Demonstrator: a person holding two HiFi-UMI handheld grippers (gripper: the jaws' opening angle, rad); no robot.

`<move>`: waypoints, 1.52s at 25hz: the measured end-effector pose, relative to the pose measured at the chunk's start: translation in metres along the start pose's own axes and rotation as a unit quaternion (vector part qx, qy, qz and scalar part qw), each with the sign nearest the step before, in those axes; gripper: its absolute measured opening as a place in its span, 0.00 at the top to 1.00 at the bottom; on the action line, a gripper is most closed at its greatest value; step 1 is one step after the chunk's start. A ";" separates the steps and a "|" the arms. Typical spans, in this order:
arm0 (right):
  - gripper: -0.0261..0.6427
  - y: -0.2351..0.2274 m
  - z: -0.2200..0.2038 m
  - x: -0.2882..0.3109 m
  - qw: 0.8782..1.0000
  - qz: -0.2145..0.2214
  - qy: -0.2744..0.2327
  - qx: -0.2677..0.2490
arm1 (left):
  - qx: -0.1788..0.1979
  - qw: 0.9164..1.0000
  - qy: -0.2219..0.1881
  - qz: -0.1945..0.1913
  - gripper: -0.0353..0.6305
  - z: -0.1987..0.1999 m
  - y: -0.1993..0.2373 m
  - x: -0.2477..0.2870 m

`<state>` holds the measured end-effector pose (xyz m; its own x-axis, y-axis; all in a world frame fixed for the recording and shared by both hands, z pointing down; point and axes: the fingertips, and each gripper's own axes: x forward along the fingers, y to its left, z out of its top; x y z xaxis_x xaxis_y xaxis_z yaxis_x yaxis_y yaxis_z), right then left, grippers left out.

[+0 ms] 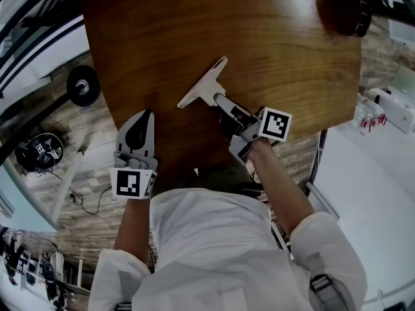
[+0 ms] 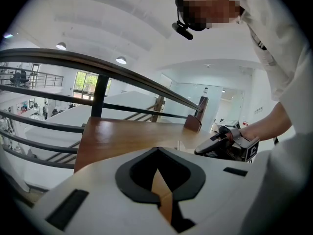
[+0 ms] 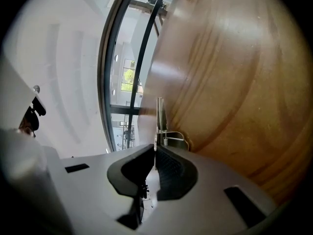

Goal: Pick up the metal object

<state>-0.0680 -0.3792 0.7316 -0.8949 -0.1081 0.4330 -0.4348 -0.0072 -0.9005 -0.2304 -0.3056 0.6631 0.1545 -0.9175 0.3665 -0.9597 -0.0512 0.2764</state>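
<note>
Your right hand-held gripper (image 1: 224, 103) is clenched on the stem of the metal object (image 1: 203, 86) at the middle of the worktop (image 1: 285, 63), with bare wood toward the worktop's far edge. Your left hand-held gripper (image 1: 148, 113), closed and empty, sits at the worktop's near edge.

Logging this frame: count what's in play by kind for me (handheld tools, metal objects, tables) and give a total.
Tools: 2, the left tool shut with nothing in it, the right tool shut on the metal object
Metal objects: 1, lying on the table
Tables: 1, the wooden table
Total: 4
</note>
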 end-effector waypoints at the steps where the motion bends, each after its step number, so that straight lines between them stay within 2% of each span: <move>1: 0.92 0.001 0.001 0.000 1.000 0.001 -0.003 -0.002 | 0.002 1.000 -0.001 -0.001 0.93 0.002 0.000 -0.001; 7: 0.92 0.025 -0.007 -0.004 0.999 0.021 -0.027 -0.010 | 0.011 1.000 -0.017 -0.009 0.93 0.019 0.000 -0.019; 12: 0.92 0.076 -0.025 -0.023 0.996 0.048 -0.068 -0.043 | 0.019 0.999 -0.036 -0.018 0.93 0.051 -0.006 -0.057; 17: 0.92 0.147 -0.018 -0.054 0.974 0.085 -0.166 -0.128 | 0.057 0.993 -0.090 -0.041 0.93 0.113 -0.009 -0.081; 21: 0.92 0.199 -0.018 -0.101 0.947 0.095 -0.242 -0.188 | 0.070 0.990 -0.106 -0.058 0.93 0.156 -0.030 -0.094; 25: 0.92 0.228 -0.026 -0.151 0.923 0.065 -0.306 -0.223 | 0.084 0.987 -0.116 -0.075 0.93 0.194 -0.058 -0.105; 29: 0.92 0.257 -0.028 -0.195 0.893 0.046 -0.348 -0.282 | 0.082 0.983 -0.135 -0.096 0.93 0.225 -0.083 -0.110; 31: 0.92 0.270 -0.031 -0.217 0.872 0.032 -0.368 -0.320 | 0.087 0.979 -0.146 -0.110 0.93 0.238 -0.098 -0.113; 38: 0.92 0.307 -0.052 -0.292 0.786 -0.027 -0.418 -0.454 | 0.098 0.969 -0.173 -0.143 0.93 0.273 -0.158 -0.129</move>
<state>0.0542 -0.2980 0.3307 -0.6583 -0.7511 -0.0501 -0.7027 0.6371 -0.3169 -0.1631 -0.2866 0.3297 0.3647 -0.9306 -0.0302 -0.9210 -0.3654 0.1351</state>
